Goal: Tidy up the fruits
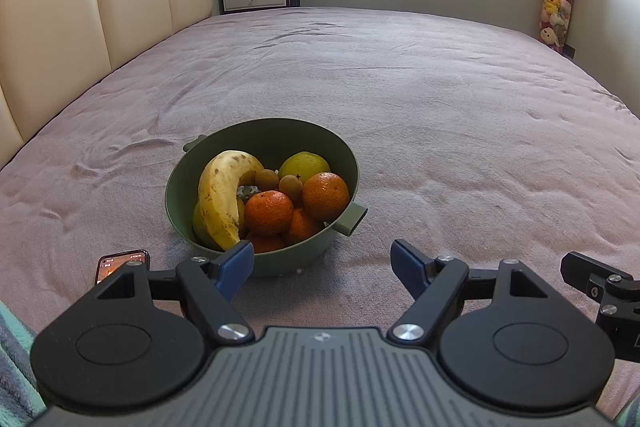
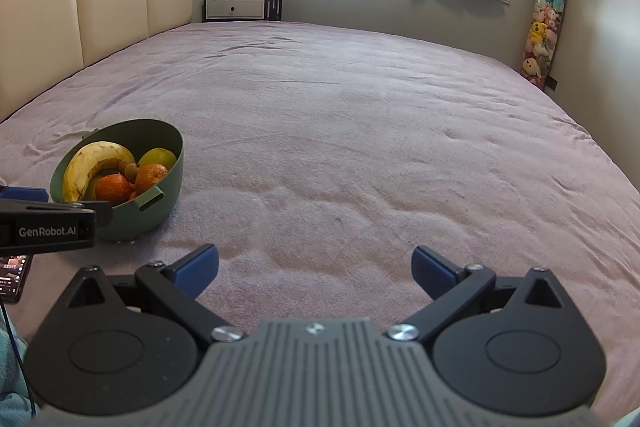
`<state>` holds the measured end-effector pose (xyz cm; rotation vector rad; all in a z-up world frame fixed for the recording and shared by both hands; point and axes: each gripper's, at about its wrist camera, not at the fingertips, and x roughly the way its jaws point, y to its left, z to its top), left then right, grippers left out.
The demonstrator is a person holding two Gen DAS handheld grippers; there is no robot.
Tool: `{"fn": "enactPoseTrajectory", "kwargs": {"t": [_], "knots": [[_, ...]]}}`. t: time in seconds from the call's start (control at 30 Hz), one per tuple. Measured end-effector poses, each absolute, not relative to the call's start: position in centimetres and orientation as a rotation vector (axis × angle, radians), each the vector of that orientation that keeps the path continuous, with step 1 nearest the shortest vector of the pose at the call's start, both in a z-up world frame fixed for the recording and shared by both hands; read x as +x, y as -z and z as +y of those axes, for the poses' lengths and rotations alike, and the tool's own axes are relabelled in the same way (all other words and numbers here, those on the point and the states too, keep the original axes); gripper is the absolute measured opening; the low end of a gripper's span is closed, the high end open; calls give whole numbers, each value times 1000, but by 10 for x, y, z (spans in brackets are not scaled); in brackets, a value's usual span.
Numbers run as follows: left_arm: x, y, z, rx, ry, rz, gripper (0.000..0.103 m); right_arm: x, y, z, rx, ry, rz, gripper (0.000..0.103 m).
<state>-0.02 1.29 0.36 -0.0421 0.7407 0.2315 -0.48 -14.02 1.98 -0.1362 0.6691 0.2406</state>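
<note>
Two hand-held grippers nearest the lens, both with blue pads spread wide and gripping nothing: left hand-held gripper (image 1: 322, 265) low over the bed (image 1: 400, 99), its left pad overlapping the near rim of the bowl in view; right hand-held gripper (image 2: 315, 269) over bare blanket, well apart from the bowl.

One bed, covered in a wrinkled mauve blanket, carrying everything.

One green bowl (image 1: 320, 141) with two handles, sitting on the blanket near the front edge, directly ahead of the left gripper and far to the left in the right wrist view (image 2: 168, 179).

One phone (image 1: 120, 263), screen lit, flat on the blanket just left of the bowl.

Inside the bowl: one spotted banana (image 1: 220, 191), one yellow-green citrus (image 1: 306, 165), at least three oranges (image 1: 326, 195), two small brown fruits (image 1: 291, 187). More possibly hidden beneath; exact count impossible to tell.
</note>
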Motion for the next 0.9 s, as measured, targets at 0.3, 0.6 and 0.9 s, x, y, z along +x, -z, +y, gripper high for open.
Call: {"fn": "enactPoseTrajectory", "kwargs": {"t": [0.3, 0.6, 0.9], "knots": [[0, -4, 13, -43, -231, 740, 91, -5, -20, -140, -131, -239, 672, 99], [0, -4, 13, -46, -239, 736, 91, -5, -21, -140, -122, -232, 667, 99], [0, -4, 13, -48, -240, 736, 91, -6, -21, -139, -119, -229, 667, 99]]}}
